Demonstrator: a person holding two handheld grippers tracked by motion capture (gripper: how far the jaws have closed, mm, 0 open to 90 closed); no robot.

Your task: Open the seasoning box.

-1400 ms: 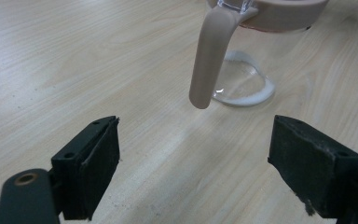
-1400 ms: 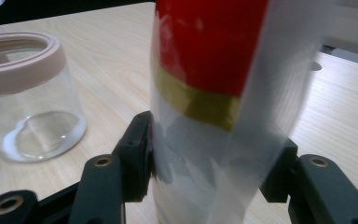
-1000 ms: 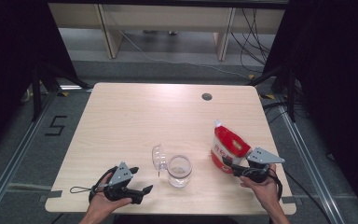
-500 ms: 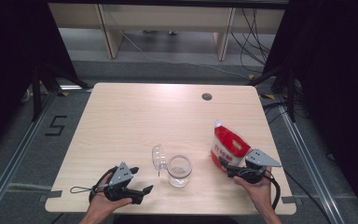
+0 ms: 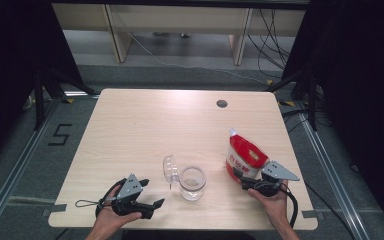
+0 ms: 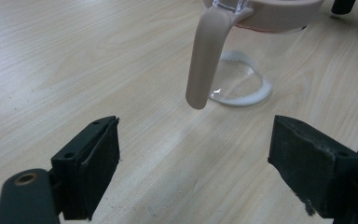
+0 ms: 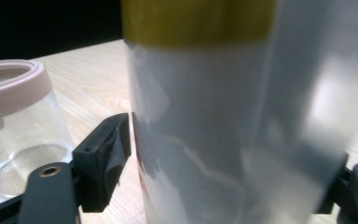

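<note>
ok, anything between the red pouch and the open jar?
Nothing visible. The red pouch stands between the right gripper jaws, which have just been opening; bare table separates it from the jar, whose lid hangs open on the far side.

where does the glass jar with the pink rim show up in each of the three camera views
High view: the glass jar stands near the table's front edge, between the two grippers, its lid open to the left.
Left gripper view: top centre, its pink latch arm hanging down ahead of the jaws.
Right gripper view: far left edge, beside the pouch.
Shared landmark: the jar's pink rim.
</note>
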